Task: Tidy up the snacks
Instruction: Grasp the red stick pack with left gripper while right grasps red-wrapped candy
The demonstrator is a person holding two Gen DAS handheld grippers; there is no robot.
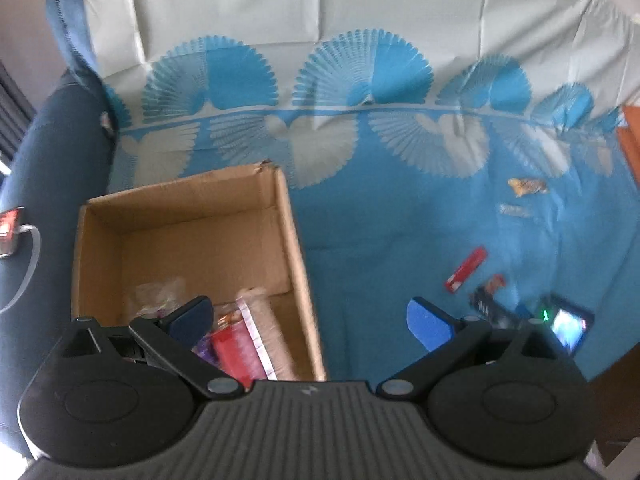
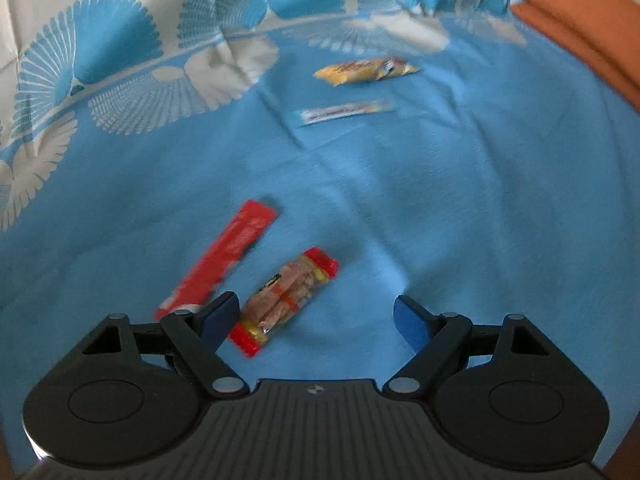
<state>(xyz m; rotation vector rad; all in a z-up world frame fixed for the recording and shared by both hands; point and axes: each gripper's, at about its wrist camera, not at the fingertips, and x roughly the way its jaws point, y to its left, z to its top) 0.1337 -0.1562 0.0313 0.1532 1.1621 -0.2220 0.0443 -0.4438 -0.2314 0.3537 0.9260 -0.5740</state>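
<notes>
My left gripper [image 1: 312, 322] spread wide, empty, over right wall of cardboard box [image 1: 298, 240]; snack packs [image 1: 240, 344] lie in box's near corner. My right gripper [image 2: 316, 320] also spread, empty, above clear red-ended snack pack [image 2: 286, 300] on blue cloth [image 2: 460, 208]; red bar [image 2: 224, 254] just beside; yellow pack [image 2: 366, 70], thin stick [image 2: 346, 111] toward far edge

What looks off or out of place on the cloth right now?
Four snacks lie loose on the blue cloth instead of in the cardboard box: red bar, clear red-ended pack, yellow pack, pale strip. They point different ways. The box's back rim looks torn at one corner. Nothing spilled.
</notes>
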